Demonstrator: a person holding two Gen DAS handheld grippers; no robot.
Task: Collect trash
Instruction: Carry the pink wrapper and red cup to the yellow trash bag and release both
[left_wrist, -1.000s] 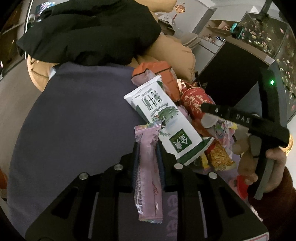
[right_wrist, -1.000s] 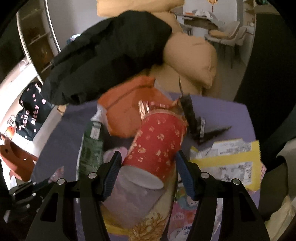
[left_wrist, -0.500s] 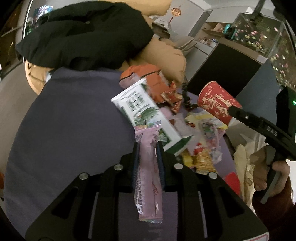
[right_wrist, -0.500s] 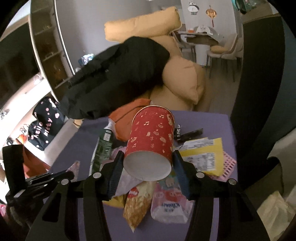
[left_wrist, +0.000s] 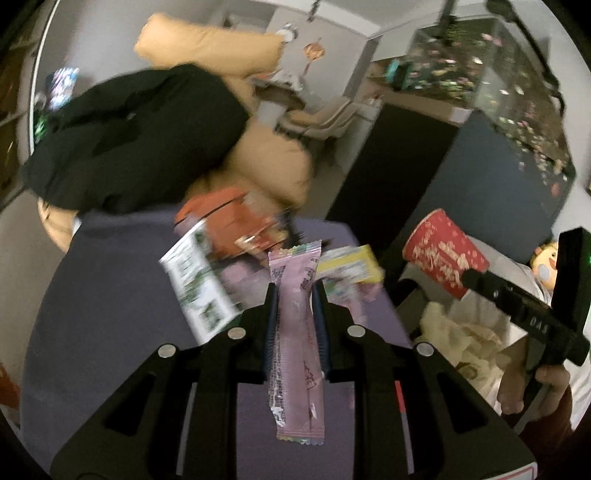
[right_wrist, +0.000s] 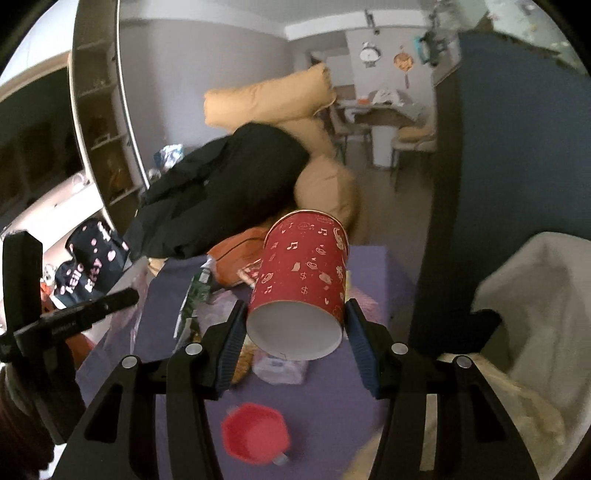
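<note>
My left gripper (left_wrist: 295, 295) is shut on a pink snack wrapper (left_wrist: 295, 332) and holds it above the purple table (left_wrist: 110, 314). My right gripper (right_wrist: 295, 314) is shut on a red paper cup (right_wrist: 303, 280), held on its side with the open mouth toward the camera; the cup also shows at the right of the left wrist view (left_wrist: 445, 254). A pile of wrappers lies on the table: a green and white packet (left_wrist: 197, 280), a yellow packet (left_wrist: 351, 264) and an orange bag (left_wrist: 221, 218). A white trash bag (right_wrist: 532, 295) gapes at the right edge.
A black jacket (right_wrist: 221, 192) lies over tan cushions (right_wrist: 269, 96) behind the table. A small red cap (right_wrist: 255, 434) sits on the table near me. A dark cabinet (right_wrist: 498, 147) stands at the right. A Hello Kitty bag (right_wrist: 88, 266) lies at the left.
Both grippers have risen and drawn back from the pile. The right gripper has carried the red cup up and to the right, toward the white bag.
</note>
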